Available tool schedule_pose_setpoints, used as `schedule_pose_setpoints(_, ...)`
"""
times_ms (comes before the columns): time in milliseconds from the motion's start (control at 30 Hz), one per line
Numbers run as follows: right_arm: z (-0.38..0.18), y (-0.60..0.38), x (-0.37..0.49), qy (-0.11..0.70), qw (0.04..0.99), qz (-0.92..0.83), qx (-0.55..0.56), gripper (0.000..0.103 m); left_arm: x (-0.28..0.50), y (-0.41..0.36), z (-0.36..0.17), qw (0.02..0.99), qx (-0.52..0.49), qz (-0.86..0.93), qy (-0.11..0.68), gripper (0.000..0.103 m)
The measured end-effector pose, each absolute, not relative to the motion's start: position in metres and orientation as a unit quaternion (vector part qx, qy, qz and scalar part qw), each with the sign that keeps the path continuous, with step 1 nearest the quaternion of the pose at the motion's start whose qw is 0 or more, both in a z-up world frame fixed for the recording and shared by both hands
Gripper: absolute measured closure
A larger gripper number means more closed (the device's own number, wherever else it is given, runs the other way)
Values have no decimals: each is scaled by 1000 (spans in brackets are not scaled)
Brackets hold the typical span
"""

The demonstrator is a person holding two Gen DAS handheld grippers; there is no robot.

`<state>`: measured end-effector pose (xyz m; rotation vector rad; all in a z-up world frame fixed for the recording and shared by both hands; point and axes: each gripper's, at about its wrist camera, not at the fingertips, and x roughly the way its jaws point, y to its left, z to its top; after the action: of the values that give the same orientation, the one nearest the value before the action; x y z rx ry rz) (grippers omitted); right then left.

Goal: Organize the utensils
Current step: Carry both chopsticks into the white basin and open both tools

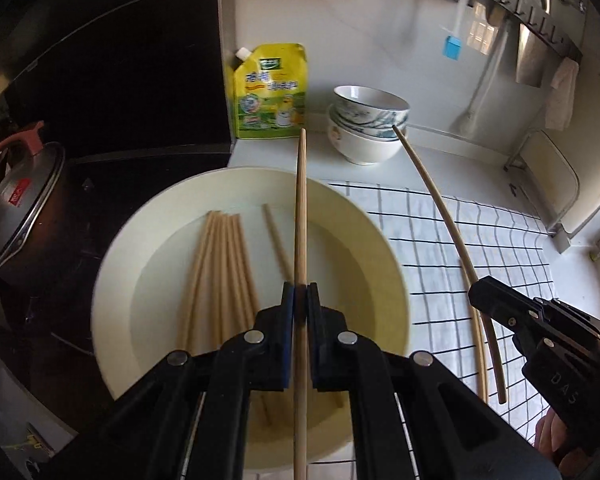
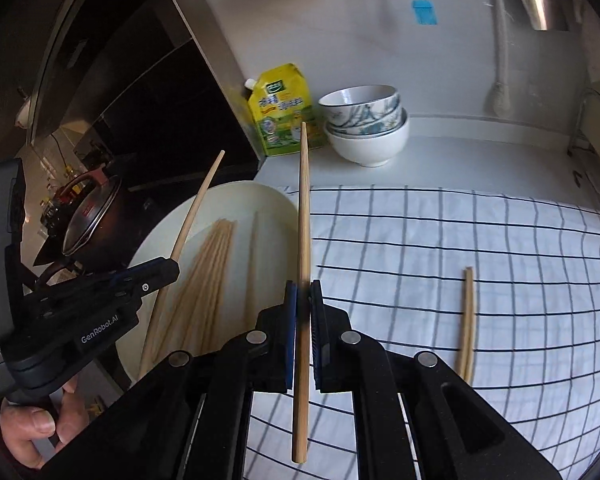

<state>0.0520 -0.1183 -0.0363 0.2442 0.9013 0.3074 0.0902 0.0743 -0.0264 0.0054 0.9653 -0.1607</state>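
Wooden and pale, a chopstick [image 1: 301,216] runs lengthwise through the left gripper [image 1: 301,300], clamped between its blue pads, its long axis pointing straight ahead toward the yellow pouch [image 1: 271,92] at the wall. The right gripper [image 2: 303,300] likewise pinches a second chopstick [image 2: 305,216], which points forward toward the stacked bowls [image 2: 366,124]. Below the left gripper, a smooth round cream plate [image 1: 148,240] holds a loose bundle of chopsticks [image 1: 220,272] lying roughly parallel, with one more [image 1: 276,240] slightly apart. On the white cloth [image 2: 500,240] with its dark grid lines, a pair of chopsticks [image 2: 469,320] lies side by side, pointing away.
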Motion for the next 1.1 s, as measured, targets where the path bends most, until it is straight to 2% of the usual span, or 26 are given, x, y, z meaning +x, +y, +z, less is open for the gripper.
schedule_pose_setpoints(333, -63, -22, 91, 473, 861, 164, 90, 97, 119, 134, -62, 868, -2, -68, 492, 96)
schedule_pose_setpoints(700, -94, -7, 100, 519, 838, 137, 93, 96, 136, 144, -92, 847, 1, -90, 524, 95)
schedule_pose_setpoints(733, -94, -7, 100, 521, 838, 135, 92, 96, 136, 145, -92, 848, -2, -90, 523, 93)
schedule_pose_setpoints(867, -90, -9, 97, 513, 845, 124, 91, 96, 135, 149, -86, 856, -5, -86, 511, 64)
schedule_pose_setpoints(1100, -81, -14, 88, 502, 852, 118, 91, 94, 130, 161, -76, 861, -18, -78, 503, 59)
